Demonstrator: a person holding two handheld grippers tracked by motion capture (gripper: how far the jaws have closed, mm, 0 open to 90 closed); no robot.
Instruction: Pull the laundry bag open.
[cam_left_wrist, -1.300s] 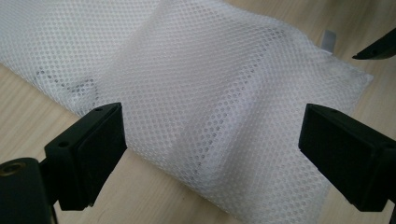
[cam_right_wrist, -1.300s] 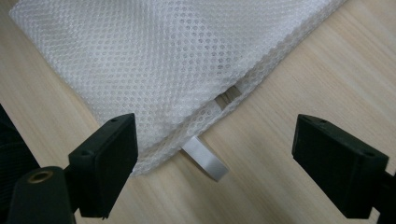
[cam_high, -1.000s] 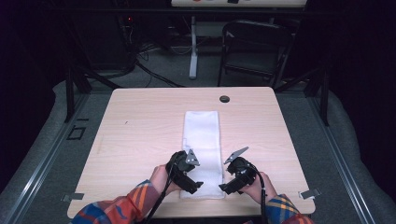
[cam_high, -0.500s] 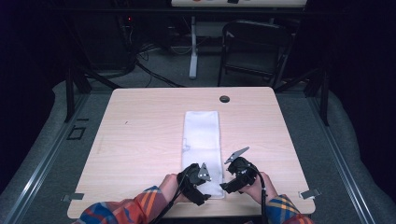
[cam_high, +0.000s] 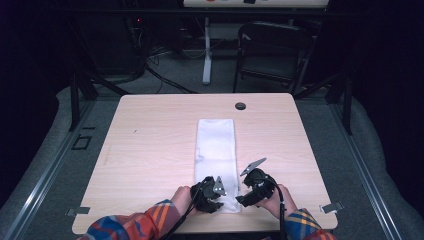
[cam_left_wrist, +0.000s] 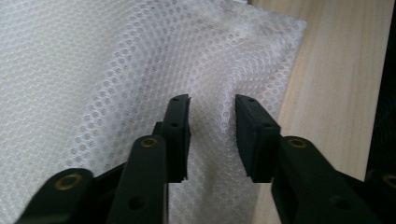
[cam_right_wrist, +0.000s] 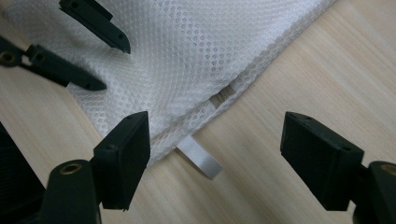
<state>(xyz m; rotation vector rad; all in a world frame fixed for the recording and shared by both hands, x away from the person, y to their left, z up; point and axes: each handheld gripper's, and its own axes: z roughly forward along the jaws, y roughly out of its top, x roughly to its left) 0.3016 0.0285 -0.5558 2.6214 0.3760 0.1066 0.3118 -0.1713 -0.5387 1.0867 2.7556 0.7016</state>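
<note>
A white mesh cloth (cam_high: 215, 145) lies folded in a long strip down the middle of the wooden table (cam_high: 150, 140). My left gripper (cam_high: 216, 192) sits on its near end. In the left gripper view the jaws (cam_left_wrist: 212, 107) have just been closing and stand narrow, with a raised fold of mesh (cam_left_wrist: 116, 60) between them and a gap still showing. My right gripper (cam_high: 245, 197) hovers beside the cloth's near right corner. Its jaws (cam_right_wrist: 217, 123) are wide open over the mesh edge (cam_right_wrist: 196, 46) and a small white ribbon tab (cam_right_wrist: 201, 161). The left gripper (cam_right_wrist: 109, 65) appears at the top left of that view.
A black round grommet (cam_high: 240, 106) sits near the table's far edge. A dark chair (cam_high: 275, 50) and a white post (cam_high: 206, 50) stand on the floor beyond the table. Metal brackets (cam_high: 331, 207) mark the table's near corners.
The left gripper has shifted right and toward the near edge, down onto the cloth's near end, and its jaws have narrowed around a fold. The right gripper has stayed put.
</note>
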